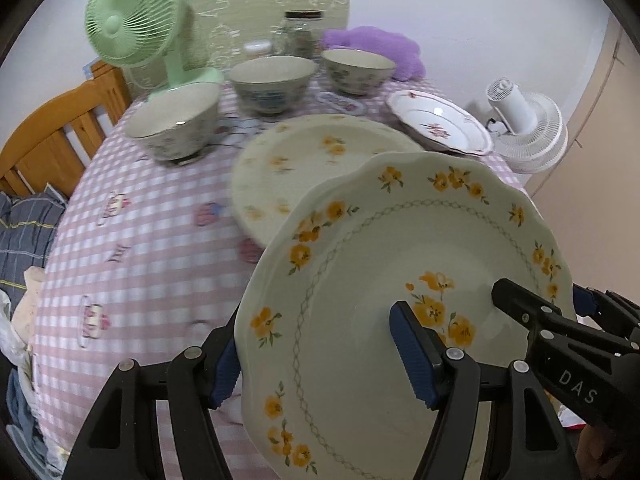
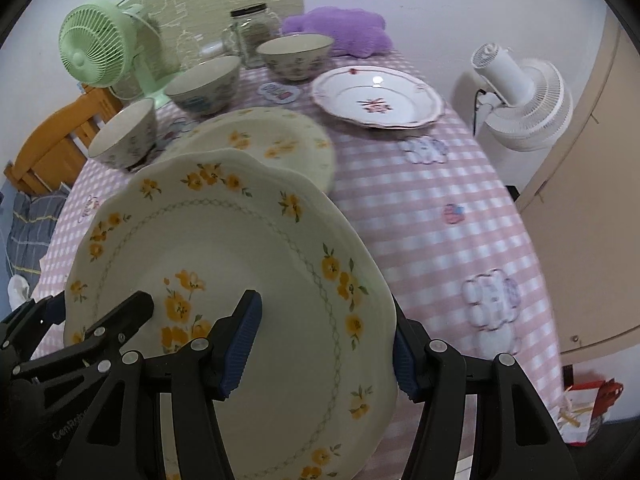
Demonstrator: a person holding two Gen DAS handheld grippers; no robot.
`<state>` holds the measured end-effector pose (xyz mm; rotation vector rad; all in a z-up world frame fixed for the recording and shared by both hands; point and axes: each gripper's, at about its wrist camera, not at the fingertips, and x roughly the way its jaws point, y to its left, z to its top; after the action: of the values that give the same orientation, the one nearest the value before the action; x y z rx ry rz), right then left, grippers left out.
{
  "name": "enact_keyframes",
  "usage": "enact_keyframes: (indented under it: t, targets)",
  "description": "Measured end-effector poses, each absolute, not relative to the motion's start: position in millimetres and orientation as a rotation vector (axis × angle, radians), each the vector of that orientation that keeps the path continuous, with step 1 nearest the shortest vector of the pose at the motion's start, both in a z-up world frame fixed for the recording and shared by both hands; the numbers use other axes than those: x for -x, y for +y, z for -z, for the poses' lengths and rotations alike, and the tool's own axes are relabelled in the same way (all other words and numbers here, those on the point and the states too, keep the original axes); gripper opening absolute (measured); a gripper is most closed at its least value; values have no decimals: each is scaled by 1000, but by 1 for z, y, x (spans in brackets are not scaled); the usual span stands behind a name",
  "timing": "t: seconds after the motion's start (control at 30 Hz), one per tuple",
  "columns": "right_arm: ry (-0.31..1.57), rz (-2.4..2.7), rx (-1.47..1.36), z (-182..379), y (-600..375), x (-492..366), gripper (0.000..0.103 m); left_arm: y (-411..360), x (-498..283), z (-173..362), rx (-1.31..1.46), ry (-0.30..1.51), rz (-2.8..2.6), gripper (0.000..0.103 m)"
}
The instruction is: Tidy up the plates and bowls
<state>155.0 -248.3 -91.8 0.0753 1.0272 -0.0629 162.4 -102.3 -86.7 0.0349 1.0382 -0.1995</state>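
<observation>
The sorting looks to be at an early-to-middle stage, judging by how things lie: a yellow-flowered plate (image 1: 400,280) is up in the air, carried over the near edge of the worktop (image 1: 140,248) by both tools at once, while nothing on the cloth is yet stacked. The left tongs (image 1: 320,360) are closed across the plate's left rim, one blue pad on the face and the other behind the edge; the right tongs (image 2: 324,344) grip the opposite rim in the same way, so each pair is only as far open as the rim is thick. The plate is tilted, its face turned toward the cameras. Just beyond it, near the middle of the worktop, lies a second yellow-flowered plate (image 2: 272,144) of matching pattern, blurred in both views, and I judge it the likely place for the held one to be set down. Still to do, as far as can be seen: the pink-flowered plate (image 2: 376,100) toward the far right edge lies alone, and three bowls stand separately along the far and left side, the left bowl (image 1: 176,124), the middle bowl (image 1: 272,84) and the far bowl (image 1: 358,70), none nested. The held plate is cream, glossy, with a scalloped rim, clusters of orange-yellow blossoms round the border and in the centre, and a thin chain-like ring between; it looks clean and unchipped where visible.
</observation>
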Motion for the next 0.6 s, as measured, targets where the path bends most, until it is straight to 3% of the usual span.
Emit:
enact_keyframes:
  t: [0.6]
  targets:
    - [1084, 112, -119, 123, -379, -150, 63, -227, -164, 125, -83, 1093, 226, 70]
